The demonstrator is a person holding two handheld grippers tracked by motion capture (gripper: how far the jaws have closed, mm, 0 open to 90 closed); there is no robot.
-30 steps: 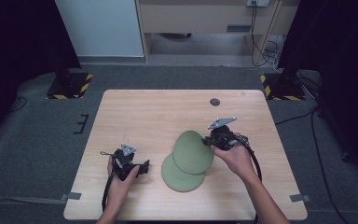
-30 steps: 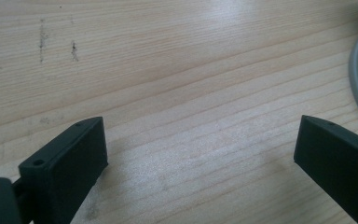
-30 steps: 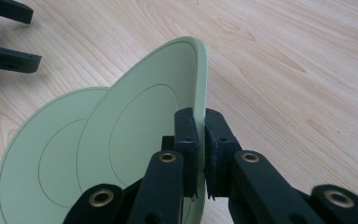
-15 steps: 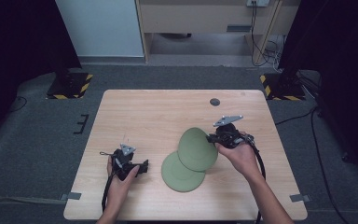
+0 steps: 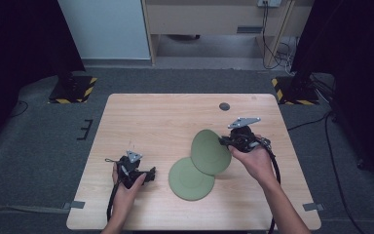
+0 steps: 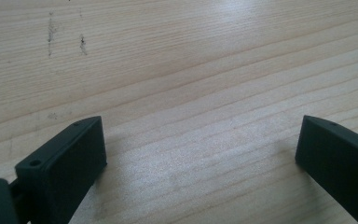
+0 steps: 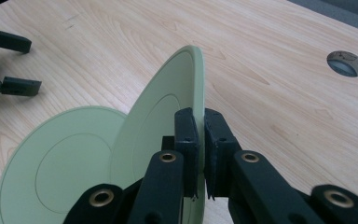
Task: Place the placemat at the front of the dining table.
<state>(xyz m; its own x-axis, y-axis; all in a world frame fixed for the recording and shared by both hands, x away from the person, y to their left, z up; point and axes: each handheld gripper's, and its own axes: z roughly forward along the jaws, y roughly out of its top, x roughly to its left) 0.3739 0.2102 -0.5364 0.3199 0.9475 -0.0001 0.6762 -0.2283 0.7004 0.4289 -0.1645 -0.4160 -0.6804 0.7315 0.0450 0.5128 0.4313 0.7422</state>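
Round pale-green stiff plate (image 7: 168,116), likely light and slick, is being pinched at its rim by your right hand-held gripper (image 7: 199,154), tilted above the second green plate (image 5: 191,178) on the wooden counter (image 5: 165,122), while your left hand-held gripper (image 6: 200,154) is resting wide apart, holding nothing.

Lifted green plate (image 5: 210,151), clamped by its rim in the right gripper (image 5: 225,141), now carried a little toward three o'clock, off the flat plate (image 5: 191,179) and overlapping only its one-o'clock edge. Tilted more upright too.
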